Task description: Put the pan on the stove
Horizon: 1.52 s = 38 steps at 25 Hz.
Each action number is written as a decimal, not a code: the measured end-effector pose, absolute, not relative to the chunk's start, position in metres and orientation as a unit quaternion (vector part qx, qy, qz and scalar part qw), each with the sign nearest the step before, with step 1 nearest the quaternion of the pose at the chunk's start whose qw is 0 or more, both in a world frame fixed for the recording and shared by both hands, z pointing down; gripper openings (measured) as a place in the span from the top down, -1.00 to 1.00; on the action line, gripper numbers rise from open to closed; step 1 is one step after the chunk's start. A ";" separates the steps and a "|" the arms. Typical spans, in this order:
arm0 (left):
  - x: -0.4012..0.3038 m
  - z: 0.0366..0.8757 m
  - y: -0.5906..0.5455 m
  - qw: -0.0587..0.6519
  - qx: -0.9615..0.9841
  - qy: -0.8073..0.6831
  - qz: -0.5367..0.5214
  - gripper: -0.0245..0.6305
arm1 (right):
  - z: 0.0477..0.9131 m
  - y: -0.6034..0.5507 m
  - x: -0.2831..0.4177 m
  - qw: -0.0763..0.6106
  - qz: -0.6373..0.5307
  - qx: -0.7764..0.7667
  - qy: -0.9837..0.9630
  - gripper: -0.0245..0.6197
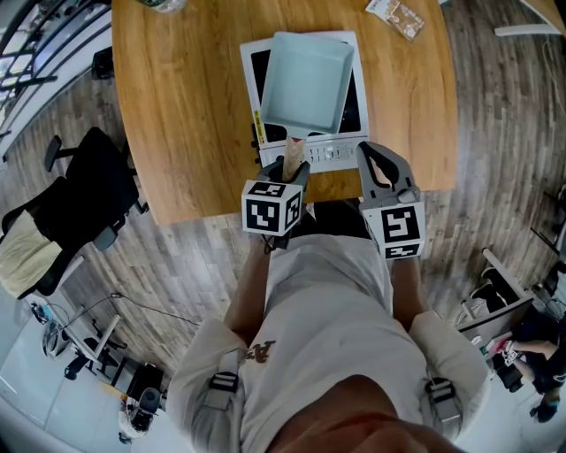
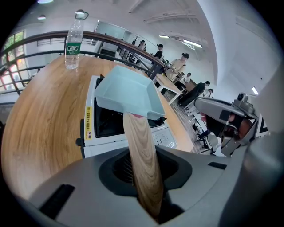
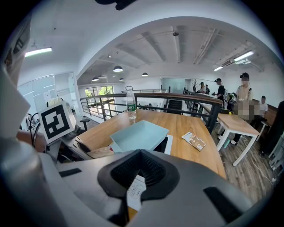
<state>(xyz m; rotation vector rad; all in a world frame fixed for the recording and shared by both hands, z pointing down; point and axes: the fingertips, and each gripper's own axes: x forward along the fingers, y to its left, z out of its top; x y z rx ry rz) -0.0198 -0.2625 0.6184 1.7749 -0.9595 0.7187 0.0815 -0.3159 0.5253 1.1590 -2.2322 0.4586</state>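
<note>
A pale blue square pan (image 1: 305, 84) rests over the white induction stove (image 1: 354, 133) on the wooden table (image 1: 177, 115). Its wooden handle (image 1: 294, 159) points toward me. My left gripper (image 1: 296, 170) is shut on that handle at the stove's near edge. In the left gripper view the handle (image 2: 142, 155) runs straight out between the jaws of the left gripper (image 2: 143, 181) to the pan (image 2: 128, 93), which sits above the stove (image 2: 95, 142). My right gripper (image 1: 370, 152) hovers shut and empty beside the left one, over the stove's control strip. From the right gripper (image 3: 137, 186) the pan (image 3: 140, 135) shows ahead.
A water bottle (image 2: 73, 42) stands at the table's far side. A snack packet (image 1: 395, 16) lies far right of the stove. A black office chair (image 1: 88, 195) sits off the table's left edge. A railing runs behind the table, and people stand further back.
</note>
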 end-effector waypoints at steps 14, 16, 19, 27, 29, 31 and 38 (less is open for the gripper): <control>-0.020 0.624 -0.263 0.463 0.731 -0.394 0.310 0.60 | 0.532 -0.310 0.077 0.289 0.179 0.425 -0.839 0.88; -0.019 0.624 -0.263 0.462 0.733 -0.391 0.310 0.60 | 0.532 -0.309 0.076 0.289 0.180 0.423 -0.840 0.88; -0.018 0.623 -0.262 0.459 0.735 -0.390 0.312 0.59 | 0.532 -0.308 0.074 0.289 0.179 0.421 -0.841 0.88; -0.020 0.622 -0.262 0.450 0.740 -0.388 0.316 0.57 | 0.532 -0.304 0.070 0.289 0.178 0.417 -0.843 0.88; -0.019 0.621 -0.261 0.445 0.742 -0.387 0.317 0.53 | 0.531 -0.303 0.070 0.288 0.177 0.417 -0.844 0.88; -0.019 0.621 -0.262 0.441 0.745 -0.387 0.318 0.49 | 0.531 -0.303 0.069 0.288 0.177 0.417 -0.844 0.88; -0.023 0.613 -0.269 0.418 0.752 -0.399 0.316 0.23 | 0.529 -0.301 0.067 0.287 0.174 0.417 -0.844 0.88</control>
